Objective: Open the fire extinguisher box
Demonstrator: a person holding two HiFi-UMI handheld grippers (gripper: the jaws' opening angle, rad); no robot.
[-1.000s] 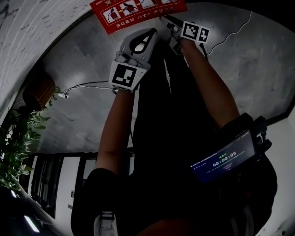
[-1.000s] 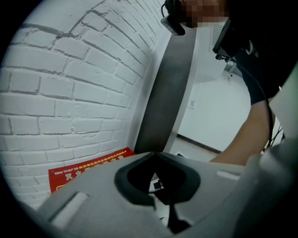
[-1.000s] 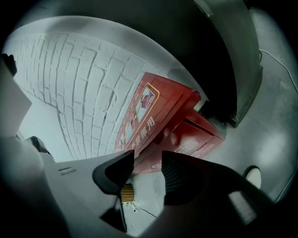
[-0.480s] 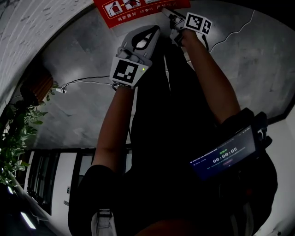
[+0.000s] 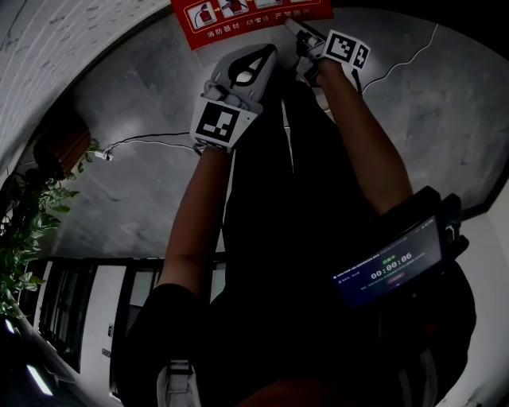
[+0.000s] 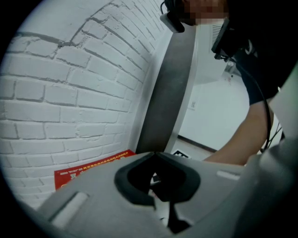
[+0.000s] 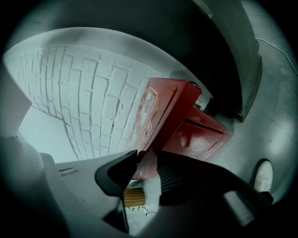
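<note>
The red fire extinguisher box (image 5: 250, 16) stands against the white brick wall at the top of the head view. In the right gripper view its lid (image 7: 158, 111) stands raised a little above the body (image 7: 200, 135). My right gripper (image 7: 148, 160) (image 5: 296, 32) is at the lid's near edge. Its jaws are closing with that edge between them, and I see no firm press on it. My left gripper (image 5: 258, 56) (image 6: 155, 154) hangs beside it, a little short of the box, jaws shut on nothing. The box's printed face (image 6: 88, 167) shows beyond the left jaws.
White brick wall (image 5: 48, 48) runs behind the box over a grey stone floor. A thin cable (image 5: 151, 145) lies on the floor at the left. A leafy plant (image 5: 28, 230) stands far left. A lit screen (image 5: 390, 270) hangs at the person's waist. One white shoe (image 7: 264, 174) shows.
Both grippers have moved a little further toward the red box. The right gripper has come up to the lid's edge.
</note>
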